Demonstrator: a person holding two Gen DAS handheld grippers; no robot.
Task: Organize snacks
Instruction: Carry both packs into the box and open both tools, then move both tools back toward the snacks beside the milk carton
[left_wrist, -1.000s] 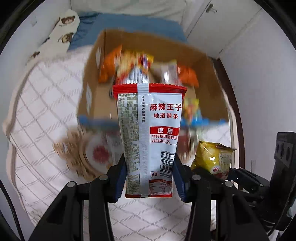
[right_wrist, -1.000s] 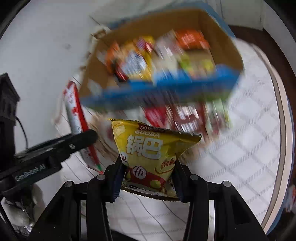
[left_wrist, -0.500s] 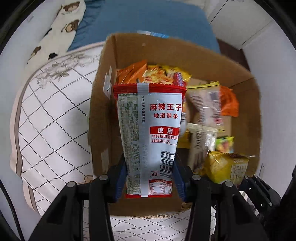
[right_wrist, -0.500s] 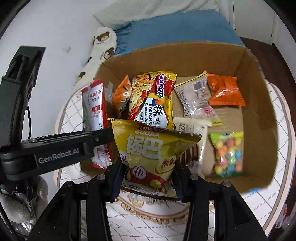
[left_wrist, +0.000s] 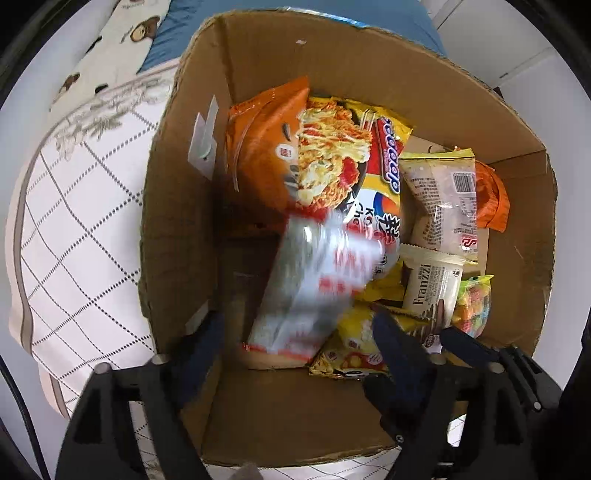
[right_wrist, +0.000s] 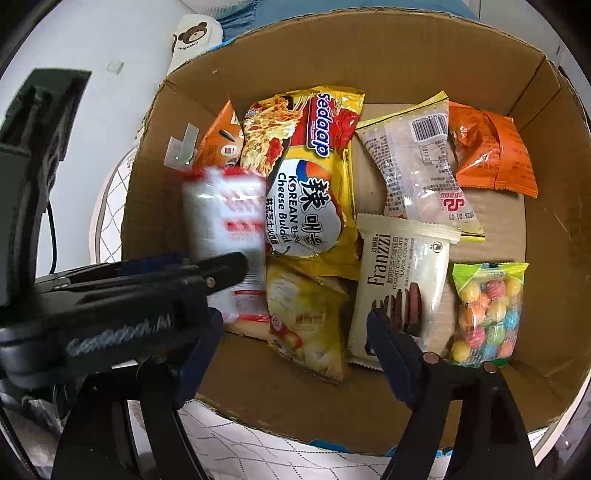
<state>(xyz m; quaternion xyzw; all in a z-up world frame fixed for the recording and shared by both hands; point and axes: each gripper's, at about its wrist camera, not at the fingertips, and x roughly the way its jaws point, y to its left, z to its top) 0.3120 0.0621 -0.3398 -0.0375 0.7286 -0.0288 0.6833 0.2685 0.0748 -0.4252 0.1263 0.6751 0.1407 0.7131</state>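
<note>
**Both packets released into the box**

Left wrist view: your left gripper (left_wrist: 295, 332) has just sprung wide and grips nothing; the red-and-white packet (left_wrist: 314, 280) drops, blurred, inside the cardboard box (left_wrist: 177, 206) near its left wall.

Right wrist view: your right gripper (right_wrist: 295, 336) has likewise opened, empty; the yellow packet (right_wrist: 306, 317) lies on the box floor, so both are stowed.

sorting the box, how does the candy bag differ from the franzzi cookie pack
The candy bag is clear with green edges, so its coloured balls show; the Franzzi cookie pack is opaque cream with brown lettering and printed cookies. The candy bag is shorter, the cookie pack longer. The candy bag lies nearer the box's right wall. Both lie flat, side by side, in the cardboard box.
</note>
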